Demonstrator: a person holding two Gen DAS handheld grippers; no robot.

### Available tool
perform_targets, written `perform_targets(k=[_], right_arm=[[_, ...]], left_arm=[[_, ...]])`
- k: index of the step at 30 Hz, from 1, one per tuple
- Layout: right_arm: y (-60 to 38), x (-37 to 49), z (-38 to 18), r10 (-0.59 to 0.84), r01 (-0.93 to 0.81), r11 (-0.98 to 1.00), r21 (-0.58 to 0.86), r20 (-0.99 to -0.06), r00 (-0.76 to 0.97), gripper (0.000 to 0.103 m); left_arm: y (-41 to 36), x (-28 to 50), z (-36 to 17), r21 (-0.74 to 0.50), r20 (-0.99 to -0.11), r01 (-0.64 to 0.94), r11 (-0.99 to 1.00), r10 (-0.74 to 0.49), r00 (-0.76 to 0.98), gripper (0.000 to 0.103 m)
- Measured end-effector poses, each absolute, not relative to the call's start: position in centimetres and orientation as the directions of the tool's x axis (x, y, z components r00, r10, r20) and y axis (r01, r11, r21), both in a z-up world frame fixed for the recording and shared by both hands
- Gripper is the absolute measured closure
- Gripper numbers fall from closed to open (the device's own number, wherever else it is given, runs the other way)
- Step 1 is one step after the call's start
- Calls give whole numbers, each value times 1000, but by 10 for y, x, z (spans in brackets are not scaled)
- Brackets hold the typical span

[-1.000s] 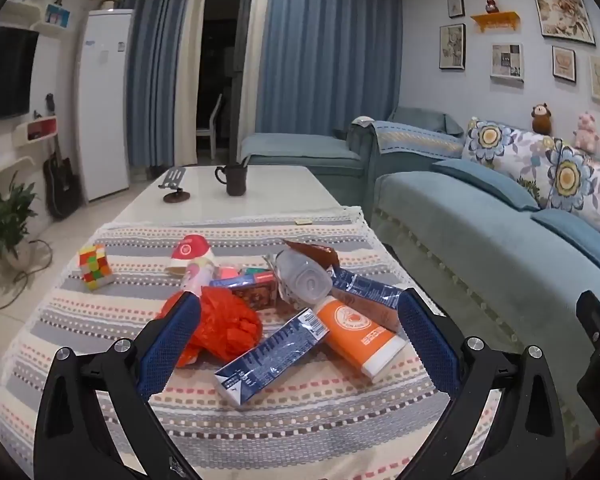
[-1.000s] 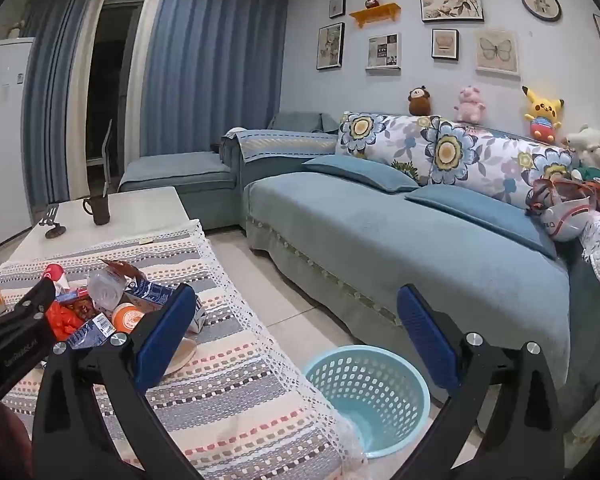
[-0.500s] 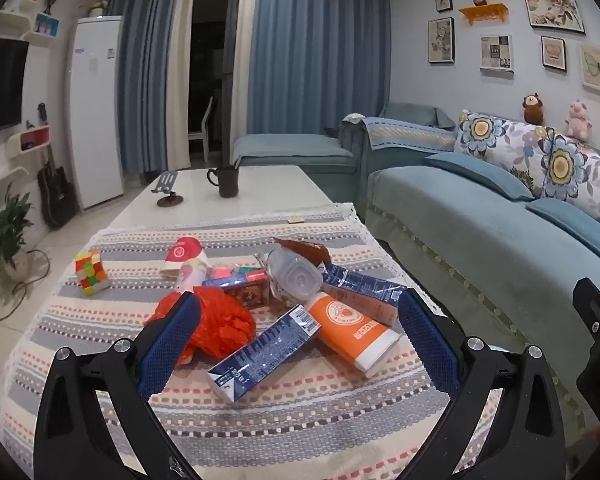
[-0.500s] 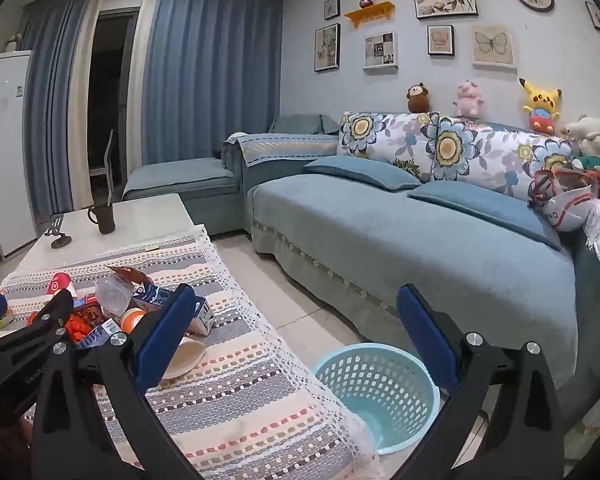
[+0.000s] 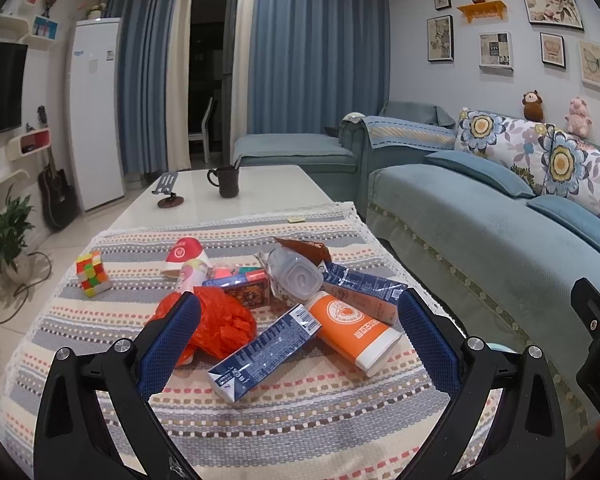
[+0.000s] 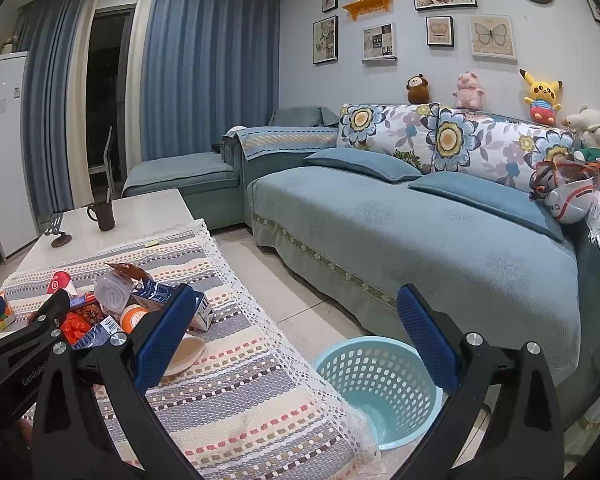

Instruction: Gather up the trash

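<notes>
Both hand-held grippers, left (image 5: 296,332) and right (image 6: 296,332), are held wide open and empty, the trash (image 5: 284,304) piled mid-bench, the basket (image 6: 380,384) beside its edge.

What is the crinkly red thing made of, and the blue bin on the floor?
The crinkly red thing looks like thin plastic film: glossy, crumpled into sharp folds, probably a bag. The blue bin looks like hard moulded plastic: smooth and matte, with even rows of holes through its wall.
</notes>
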State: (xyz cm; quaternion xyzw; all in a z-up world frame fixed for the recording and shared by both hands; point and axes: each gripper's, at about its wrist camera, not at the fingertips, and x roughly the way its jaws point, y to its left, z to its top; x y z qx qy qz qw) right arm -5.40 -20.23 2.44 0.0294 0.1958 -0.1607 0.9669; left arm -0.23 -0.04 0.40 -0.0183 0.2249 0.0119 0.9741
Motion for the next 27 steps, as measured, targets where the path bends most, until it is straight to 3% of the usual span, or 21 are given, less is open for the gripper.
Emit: perform_targets(k=[27], right_arm=[[-208,-52,16,-293,326,945,15,-402,868,8]], left_arm=[[-4,-3,3,-10,-434,-41,999,32,900,8]])
